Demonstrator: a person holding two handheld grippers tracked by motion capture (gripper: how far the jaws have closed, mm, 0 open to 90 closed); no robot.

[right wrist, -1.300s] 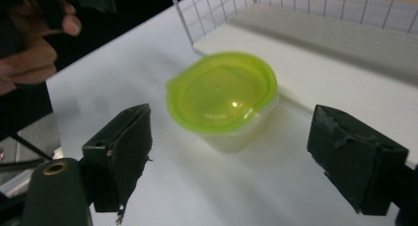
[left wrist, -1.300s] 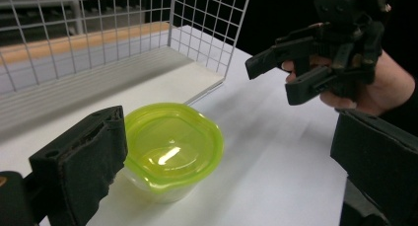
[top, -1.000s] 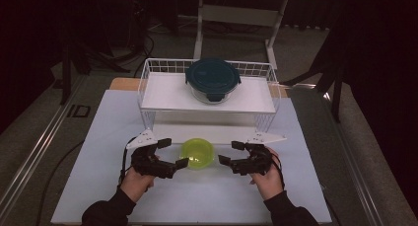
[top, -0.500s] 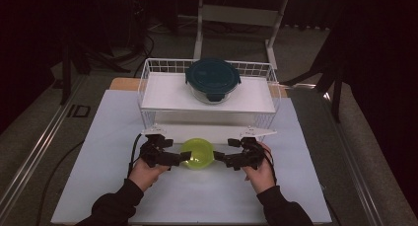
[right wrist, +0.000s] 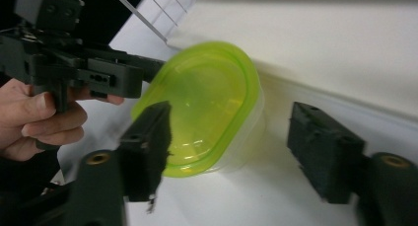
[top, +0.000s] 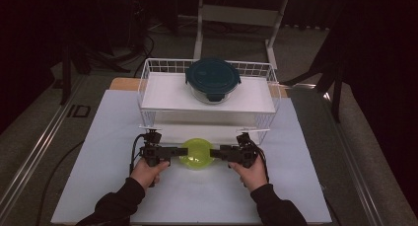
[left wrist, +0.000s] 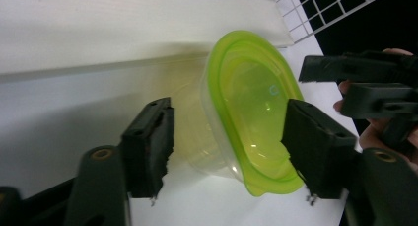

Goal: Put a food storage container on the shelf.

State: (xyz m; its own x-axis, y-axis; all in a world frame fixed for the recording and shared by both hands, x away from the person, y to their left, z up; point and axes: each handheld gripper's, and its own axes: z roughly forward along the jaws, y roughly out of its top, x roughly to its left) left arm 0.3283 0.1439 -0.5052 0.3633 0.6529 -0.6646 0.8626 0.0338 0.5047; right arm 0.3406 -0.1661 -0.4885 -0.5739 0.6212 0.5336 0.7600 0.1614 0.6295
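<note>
Step looks like a two-sided approach to the green lidded container [top: 197, 153], sitting centre-low in the high view on the white table [top: 305, 186], just in front of the wire rack [top: 148, 88]. Left gripper [top: 176, 150] and right gripper [top: 218, 152] flank it. Both sets of jaws gape wide, straddling the container's ends, gripping nothing; contact unclear. Next probably: close on the rim evenly, both sides.
</note>
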